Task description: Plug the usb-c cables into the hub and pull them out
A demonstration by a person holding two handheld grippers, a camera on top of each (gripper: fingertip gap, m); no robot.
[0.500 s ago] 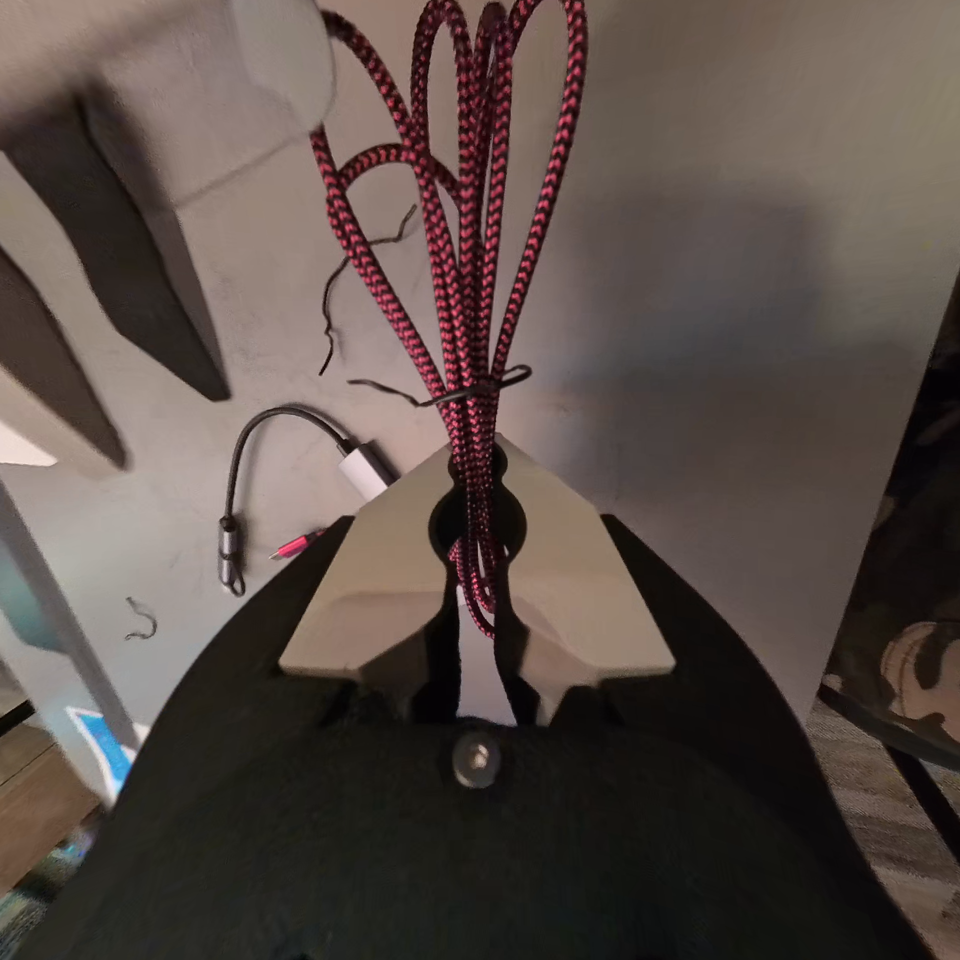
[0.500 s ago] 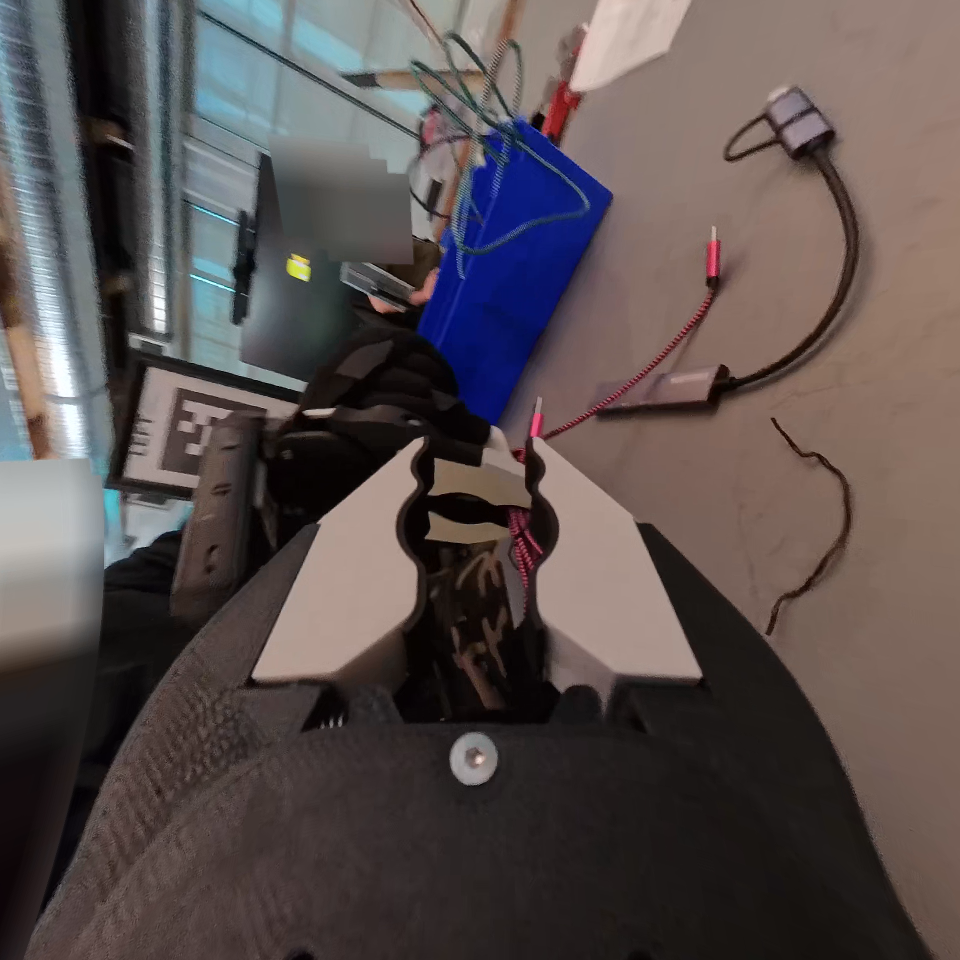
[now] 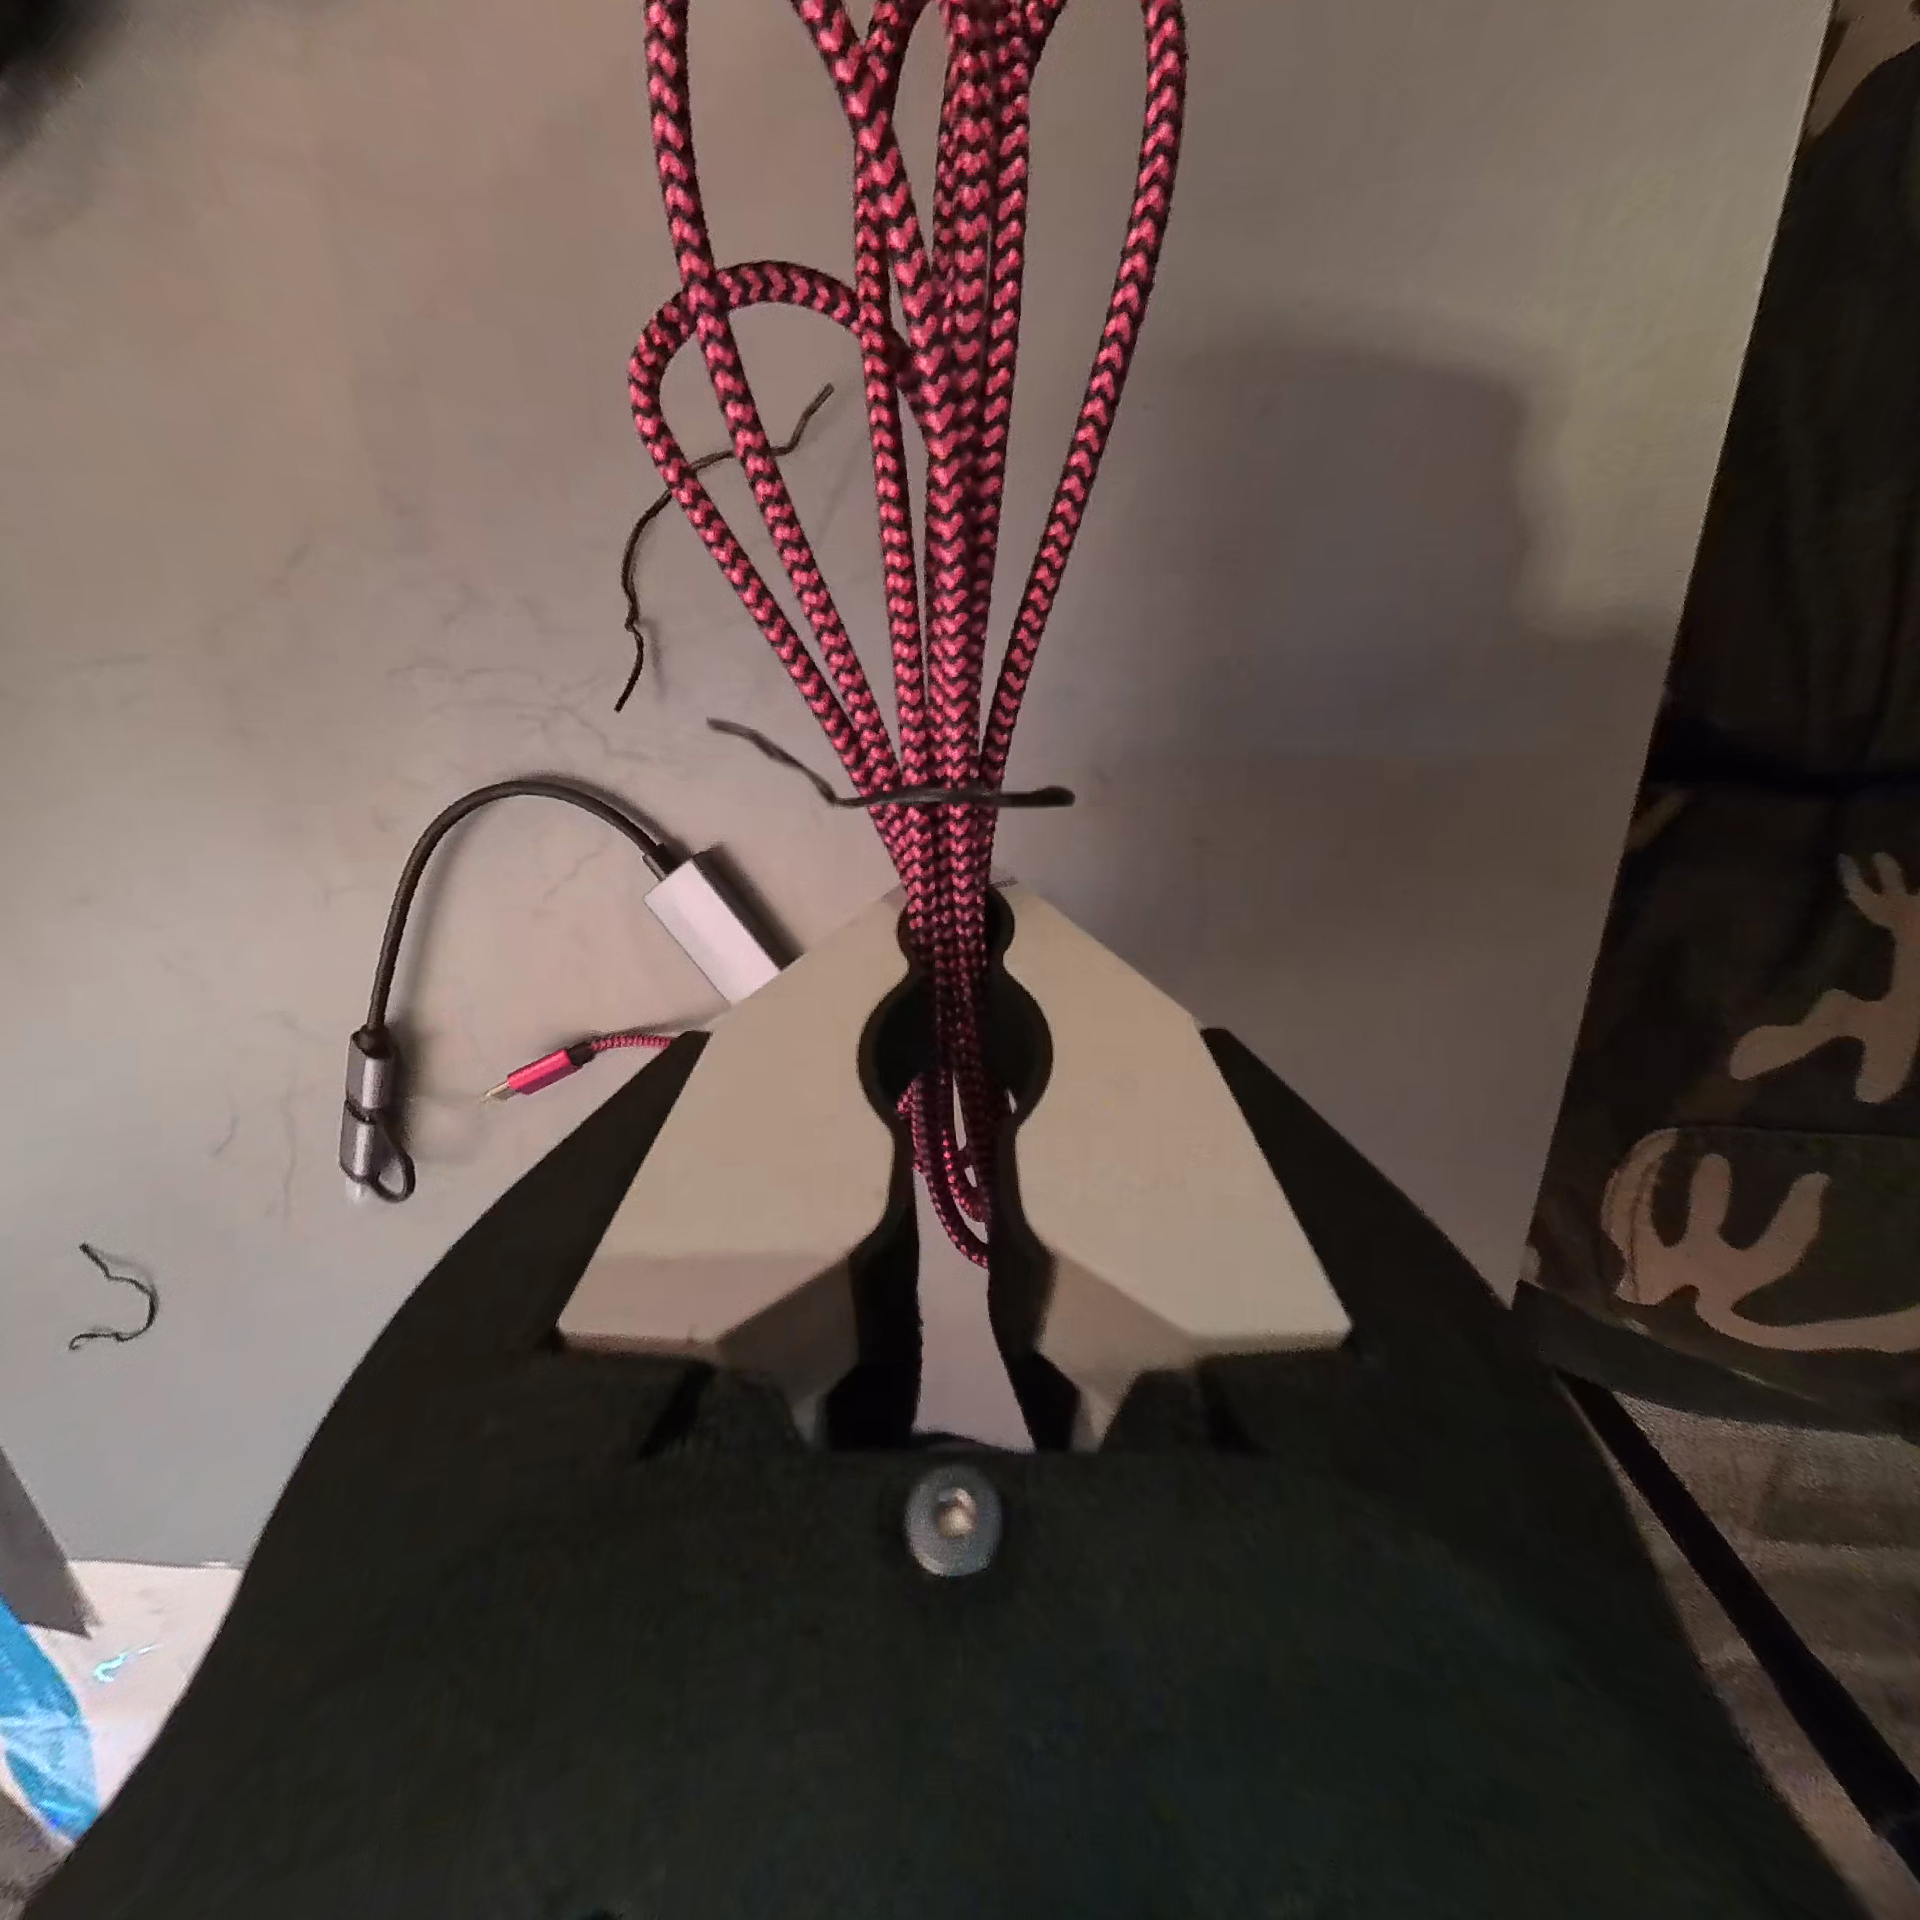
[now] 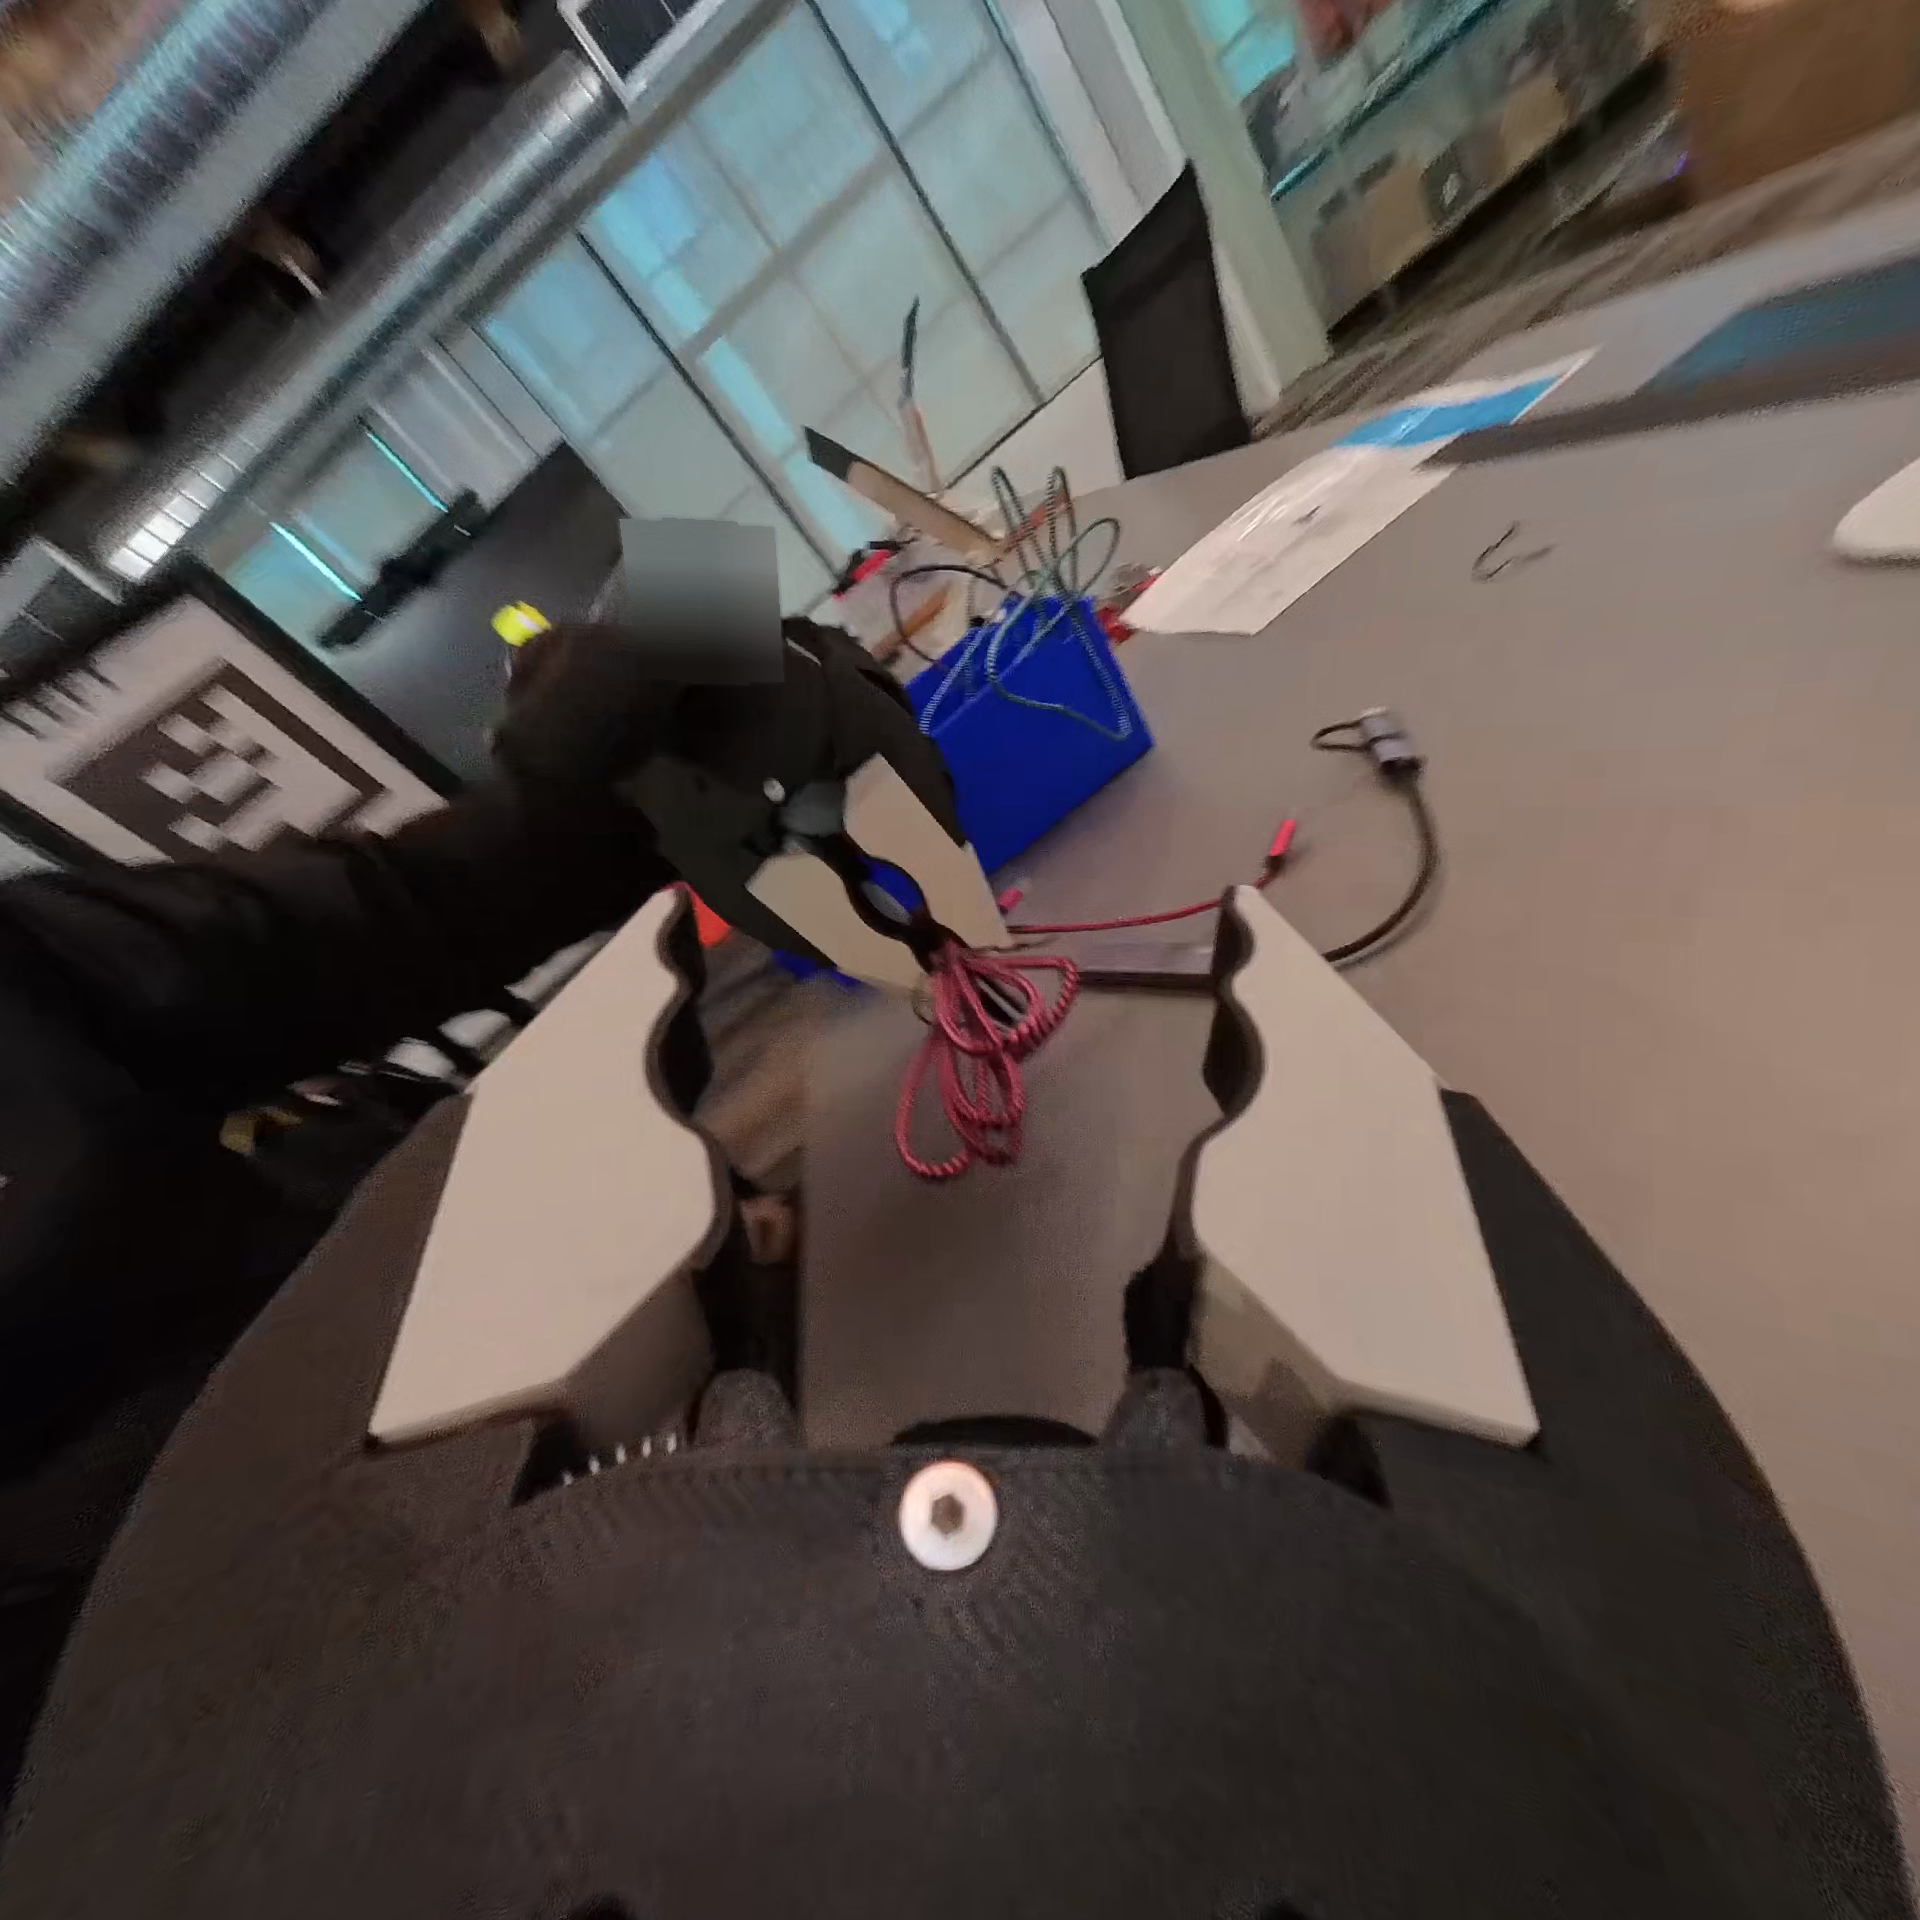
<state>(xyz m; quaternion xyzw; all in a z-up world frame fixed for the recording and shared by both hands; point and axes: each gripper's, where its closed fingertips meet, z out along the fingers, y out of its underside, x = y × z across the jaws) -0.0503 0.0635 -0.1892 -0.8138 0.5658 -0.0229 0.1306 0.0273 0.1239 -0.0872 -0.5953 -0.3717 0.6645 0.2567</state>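
Observation:
My left gripper (image 3: 956,914) is shut on a bundle of red-and-black braided usb-c cable (image 3: 935,540), tied with a black twist tie (image 3: 945,798) and held above the grey table. The hub (image 3: 712,940) lies on the table left of its fingers, with its short black lead (image 3: 416,894). One red usb-c plug (image 3: 540,1075) lies loose beside it. My right gripper (image 4: 956,902) is open wide and empty. Its view shows the left gripper (image 4: 920,930) with the bundle (image 4: 977,1070) hanging down, and the hub (image 4: 1143,961) behind.
A blue box (image 4: 1029,748) with cables in it stands at the back of the table. Paper sheets (image 4: 1278,540) lie farther off. Loose black twist ties (image 3: 665,551) lie on the table. The table edge (image 3: 1621,883) runs down the right. A dark sleeve (image 4: 260,966) is at the left. Tip to tip, the grippers are about 15 cm apart. About 9 cm separates my left fingertips from the hub (image 3: 712,940).
My right gripper has opened wide, let go of the red cable and drawn back; it has left the left wrist view. The left gripper still holds the bundle.

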